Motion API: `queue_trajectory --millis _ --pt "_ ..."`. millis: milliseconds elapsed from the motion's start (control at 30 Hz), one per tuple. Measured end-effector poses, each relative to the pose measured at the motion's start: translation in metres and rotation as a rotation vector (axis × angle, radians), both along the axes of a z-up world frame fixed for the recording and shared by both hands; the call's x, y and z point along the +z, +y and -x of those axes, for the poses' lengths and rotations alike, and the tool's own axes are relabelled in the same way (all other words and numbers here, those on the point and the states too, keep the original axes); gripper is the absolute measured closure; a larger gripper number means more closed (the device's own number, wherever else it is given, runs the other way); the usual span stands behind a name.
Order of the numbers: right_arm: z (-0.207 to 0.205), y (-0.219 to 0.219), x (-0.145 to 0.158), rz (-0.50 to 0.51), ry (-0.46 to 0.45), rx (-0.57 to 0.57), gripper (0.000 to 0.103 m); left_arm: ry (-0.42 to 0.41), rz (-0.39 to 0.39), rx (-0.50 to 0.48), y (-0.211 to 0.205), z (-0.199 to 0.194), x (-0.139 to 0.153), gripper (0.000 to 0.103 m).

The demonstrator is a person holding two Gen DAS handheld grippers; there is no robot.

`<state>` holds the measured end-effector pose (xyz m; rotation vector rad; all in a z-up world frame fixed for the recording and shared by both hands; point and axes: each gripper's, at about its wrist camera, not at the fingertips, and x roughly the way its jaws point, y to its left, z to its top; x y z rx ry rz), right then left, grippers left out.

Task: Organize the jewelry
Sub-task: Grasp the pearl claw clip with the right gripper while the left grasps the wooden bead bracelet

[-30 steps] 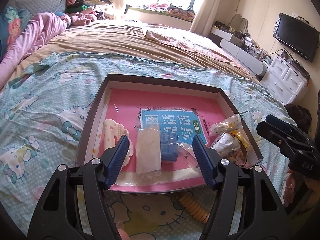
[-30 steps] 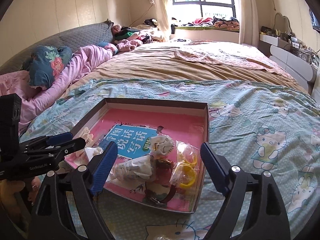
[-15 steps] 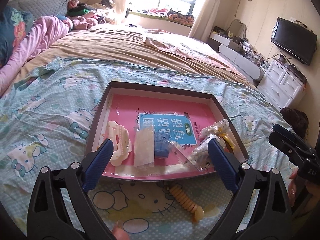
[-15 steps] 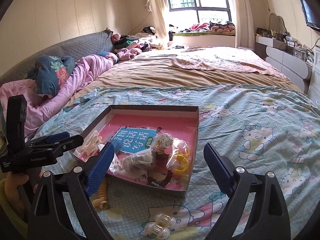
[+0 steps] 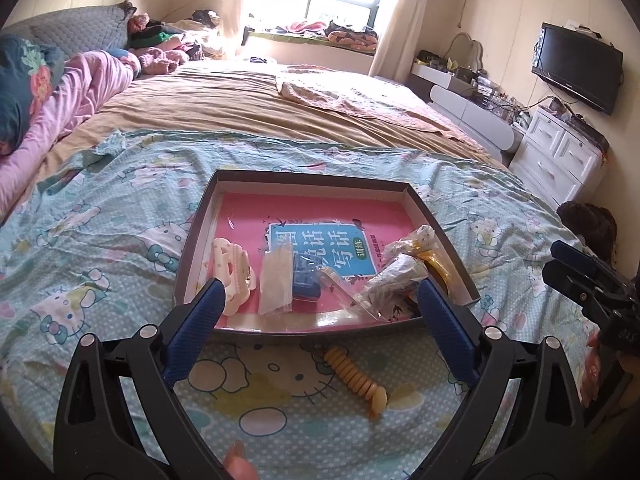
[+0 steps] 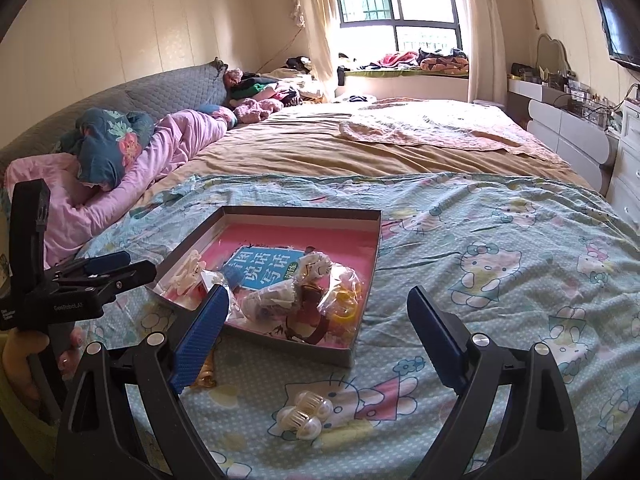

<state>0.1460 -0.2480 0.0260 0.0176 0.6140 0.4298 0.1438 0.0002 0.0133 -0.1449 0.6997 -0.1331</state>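
Blue-padded left tongs point(image 5: 320, 300) spread wide, drawn back from tray point(image 5: 308, 178).

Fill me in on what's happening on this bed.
A person is sorting jewelry into a shallow box on the bedspread, holding a gripper in each hand. The left gripper and right gripper are both open and empty. A yellow bead bracelet and a white hair clip lie outside the box.
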Motion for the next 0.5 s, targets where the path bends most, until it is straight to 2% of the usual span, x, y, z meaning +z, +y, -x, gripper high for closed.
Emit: queue_trajectory --millis 200,500 --pt "0.009 0.0 -0.008 0.024 0.018 0.019 0.013 0.022 -0.018 -0.006 -0.005 0.007 -0.006 0.013" --pt "0.017 0.013 -0.033 0.094 0.083 0.088 0.013 0.103 -0.009 -0.012 -0.007 0.015 -0.03 0.013"
